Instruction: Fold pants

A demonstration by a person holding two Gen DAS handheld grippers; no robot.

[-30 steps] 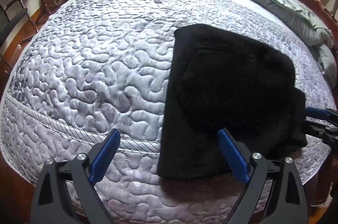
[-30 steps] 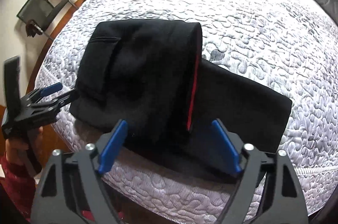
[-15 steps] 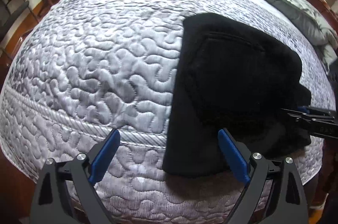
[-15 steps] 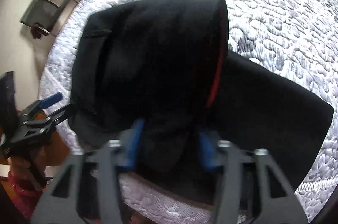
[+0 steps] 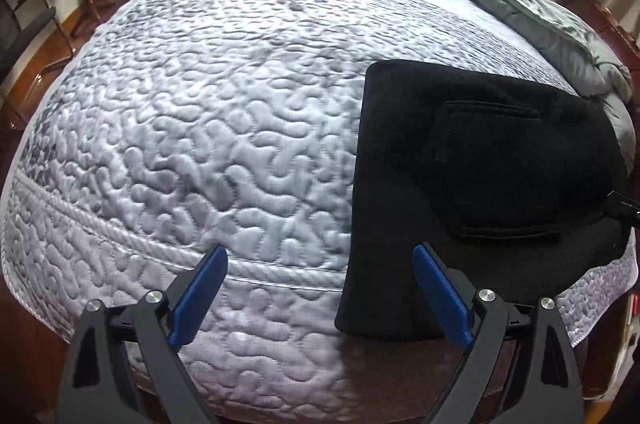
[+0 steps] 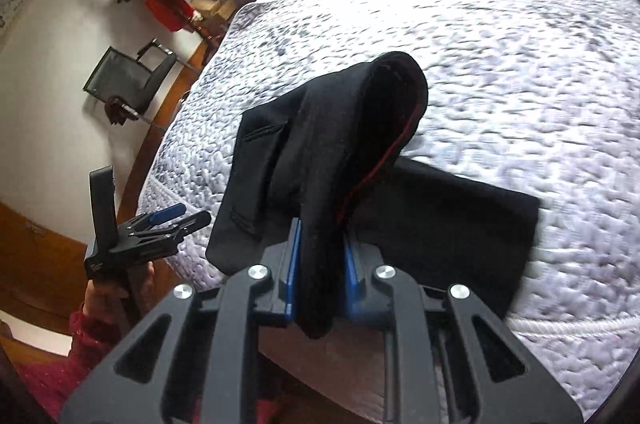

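Black pants (image 5: 480, 175) lie folded on the quilted white bed (image 5: 200, 127), near its front right edge. My left gripper (image 5: 320, 296) is open and empty, hovering at the pants' left edge. In the right wrist view my right gripper (image 6: 320, 264) is shut on the near edge of the pants (image 6: 352, 127) and lifts the top layer, showing a red inner seam. The lower layer (image 6: 460, 224) stays flat on the bed. The left gripper also shows in the right wrist view (image 6: 168, 224), held at the left of the pants.
A grey-green duvet (image 5: 520, 3) is bunched at the far right of the bed. A black chair (image 6: 128, 79) and a coat stand with red clothing (image 6: 164, 3) stand by the wall to the left. Wooden floor lies beyond the bed's edge.
My right gripper moved in, closed on the near edge of the pants and lifted the top layer. My left gripper stayed open and shifted slightly closer to the bed.
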